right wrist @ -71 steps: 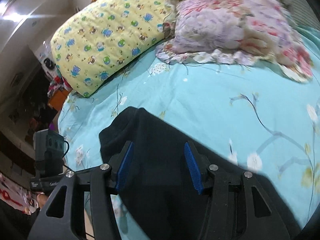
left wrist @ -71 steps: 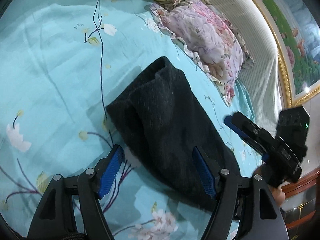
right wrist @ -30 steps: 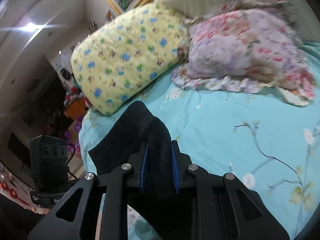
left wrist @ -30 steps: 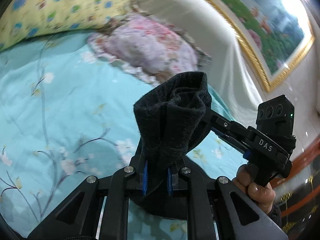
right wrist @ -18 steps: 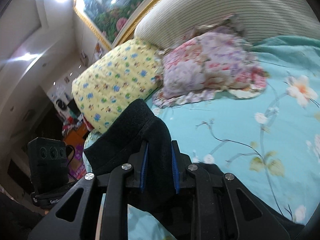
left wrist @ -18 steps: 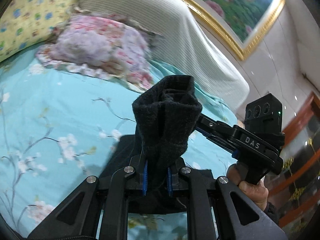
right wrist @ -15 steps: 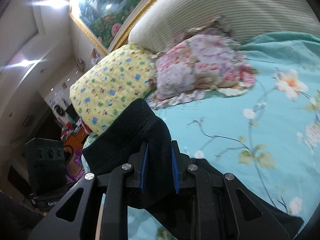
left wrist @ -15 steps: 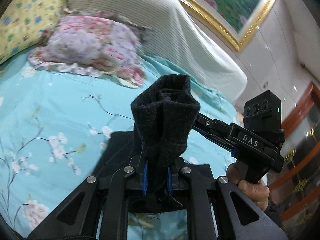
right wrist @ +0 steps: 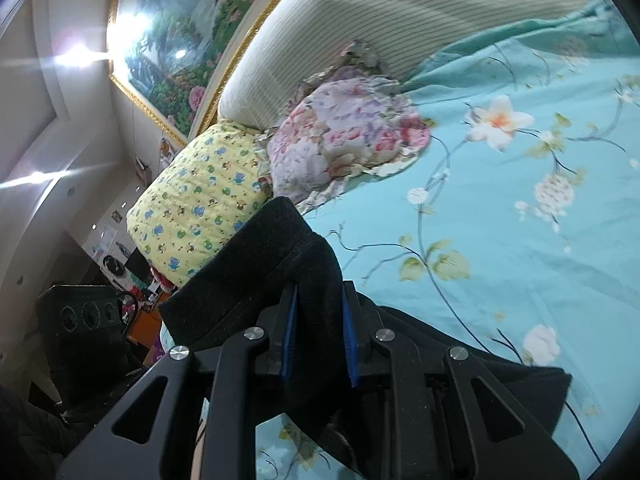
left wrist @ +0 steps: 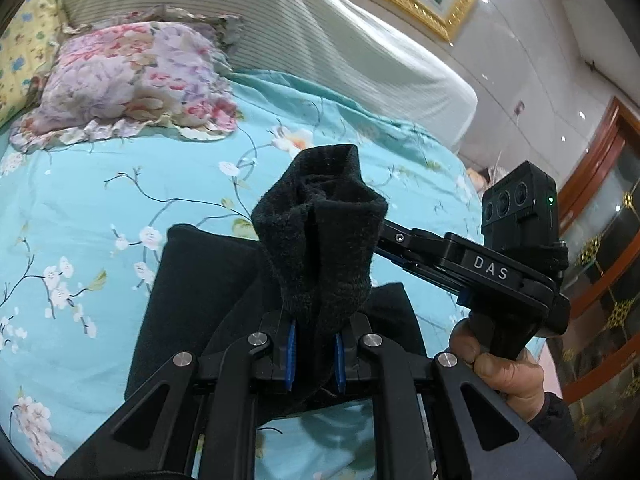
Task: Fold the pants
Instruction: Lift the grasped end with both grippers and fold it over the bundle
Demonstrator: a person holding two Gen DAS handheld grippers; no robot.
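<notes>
The black fleecy pants [left wrist: 200, 280] lie partly folded on the turquoise flowered bedsheet [left wrist: 100, 168]. My left gripper [left wrist: 314, 354] is shut on one end of the pants, and the bunched cloth [left wrist: 320, 240] stands up above the blue pads, lifted off the bed. My right gripper [right wrist: 316, 340] is shut on the same raised edge [right wrist: 264, 268]. In the left wrist view the right gripper's body [left wrist: 480, 268] reaches in from the right, its fingertips hidden behind the raised cloth. The rest of the pants [right wrist: 500, 380] lies flat below.
A pink flowered pillow [left wrist: 124, 76] and a yellow patterned pillow [right wrist: 200, 208] lie at the head of the bed against a striped white headboard [left wrist: 340, 40]. A gold-framed painting [right wrist: 180, 20] hangs above. A wooden cabinet [left wrist: 600, 240] stands beside the bed.
Both grippers closed on the pants' end, lifted it off the bed and carried it over the lower part; the views have swung toward the headboard.
</notes>
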